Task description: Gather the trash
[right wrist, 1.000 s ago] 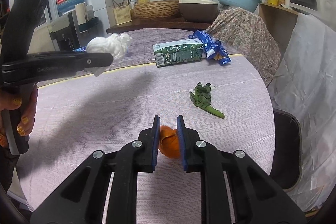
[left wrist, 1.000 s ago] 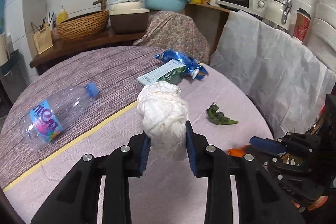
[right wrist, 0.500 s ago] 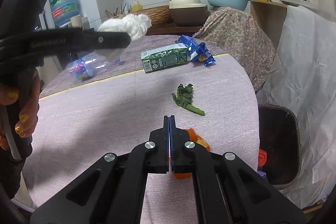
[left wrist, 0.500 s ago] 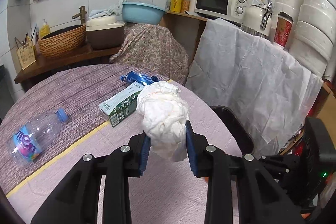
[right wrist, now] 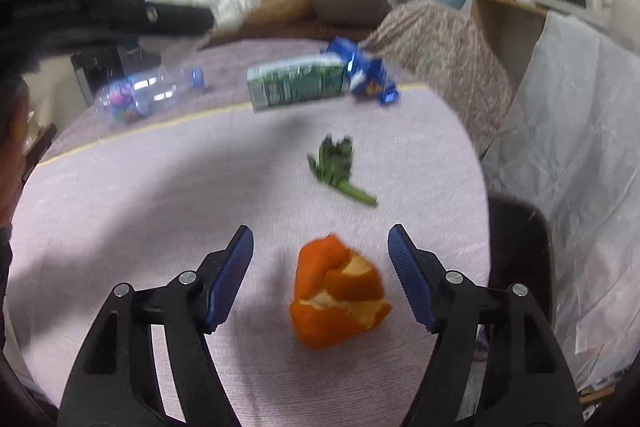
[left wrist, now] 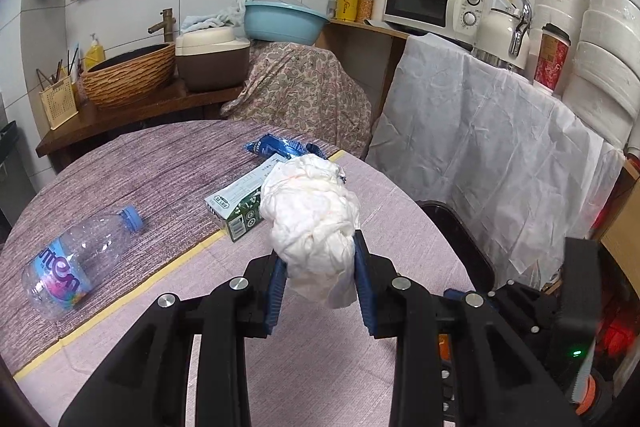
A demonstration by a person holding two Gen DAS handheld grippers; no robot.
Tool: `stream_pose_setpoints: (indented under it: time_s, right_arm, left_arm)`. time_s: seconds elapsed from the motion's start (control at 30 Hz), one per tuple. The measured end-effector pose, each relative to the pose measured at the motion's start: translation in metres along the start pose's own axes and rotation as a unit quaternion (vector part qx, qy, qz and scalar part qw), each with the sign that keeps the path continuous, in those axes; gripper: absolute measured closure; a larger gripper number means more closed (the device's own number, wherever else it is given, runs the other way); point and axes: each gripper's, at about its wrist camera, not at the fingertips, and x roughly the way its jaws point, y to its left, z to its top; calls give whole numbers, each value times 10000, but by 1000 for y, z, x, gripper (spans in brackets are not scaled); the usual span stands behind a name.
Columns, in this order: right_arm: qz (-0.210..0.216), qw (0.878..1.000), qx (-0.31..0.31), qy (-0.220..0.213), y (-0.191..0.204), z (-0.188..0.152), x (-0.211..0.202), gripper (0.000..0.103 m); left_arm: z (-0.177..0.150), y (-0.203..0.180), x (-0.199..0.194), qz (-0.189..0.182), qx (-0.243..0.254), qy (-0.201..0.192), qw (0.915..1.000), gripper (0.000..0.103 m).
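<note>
My left gripper (left wrist: 318,273) is shut on a crumpled white tissue (left wrist: 310,223) and holds it above the round table (left wrist: 160,163); it also shows at the upper left of the right wrist view (right wrist: 224,1). My right gripper (right wrist: 320,267) is open, with an orange peel (right wrist: 338,301) lying on the table between its fingers, touching neither. A green vegetable scrap (right wrist: 338,169), a green carton (right wrist: 296,87), a blue wrapper (right wrist: 372,75) and a clear plastic bottle (left wrist: 80,263) lie on the table.
A black trash bin (right wrist: 516,247) stands on the floor by the table's right edge, next to a white sheet (left wrist: 480,155). A patterned cloth-covered chair (left wrist: 304,95) stands behind the table. A counter with a basket (left wrist: 128,75) is at the back.
My right gripper has opened and the orange peel now lies free between its fingers. My left gripper still holds the tissue and has shifted a little.
</note>
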Motion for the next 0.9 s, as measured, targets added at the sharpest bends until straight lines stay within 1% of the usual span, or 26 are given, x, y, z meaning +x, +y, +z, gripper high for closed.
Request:
stream_pose_setpoints:
  time_s: [0.03, 0.07, 0.1, 0.13, 0.2, 0.27, 0.3, 0.43, 0.5, 0.6, 0.7, 0.8, 0.87, 0.9]
  right_arm:
    - [-68, 10000, -4, 62, -1, -3, 4, 34]
    - [-190, 9997, -18, 127, -2, -6, 8, 43]
    - [-234, 9996, -5, 177, -5, -9, 11, 56]
    - [-186, 9995, 56, 244, -8, -12, 15, 57]
    - [-5, 9997, 180, 180, -15, -14, 13, 71]
    - [68, 9997, 237, 82, -18, -13, 7, 78]
    - [78, 9996, 276, 17, -20, -12, 3, 81]
    - [235, 9968, 689, -315, -42, -11, -16, 83]
    - [208, 9943, 916, -512, -57, -10, -28, 83]
    - [-191, 9903, 1184, -703, -88, -10, -42, 83]
    - [-453, 9815, 1733, -670, -133, -16, -43, 83]
    - [-842, 9686, 2262, -593, -180, -31, -38, 83]
    - [-983, 9577, 2658, -505, -208, -46, -36, 83]
    - [-1060, 9543, 2754, -475, -218, -52, -34, 83]
  left_arm:
    - [0, -1, 1, -6, 11, 14, 10000, 72]
    - [-1, -3, 2, -19, 28, 31, 10000, 72]
    - [-1, -5, 3, -28, 40, 42, 10000, 72]
    - [-1, -7, 4, -38, 54, 55, 10000, 72]
    - [-1, -11, 7, -70, 90, 80, 9999, 72]
    - [-1, -17, 10, -111, 113, 99, 9998, 72]
    - [0, -21, 11, -155, 124, 102, 9998, 72]
    - [4, -39, 19, -389, 198, 155, 9989, 72]
    - [8, -50, 24, -540, 243, 184, 9981, 72]
    - [17, -74, 42, -909, 271, 359, 9948, 72]
    - [22, -102, 70, -1329, 231, 680, 9885, 72]
    - [21, -136, 103, -1539, 357, 1047, 9819, 72]
    - [18, -155, 125, -1560, 457, 1275, 9784, 72]
    - [16, -166, 139, -1570, 491, 1410, 9763, 72]
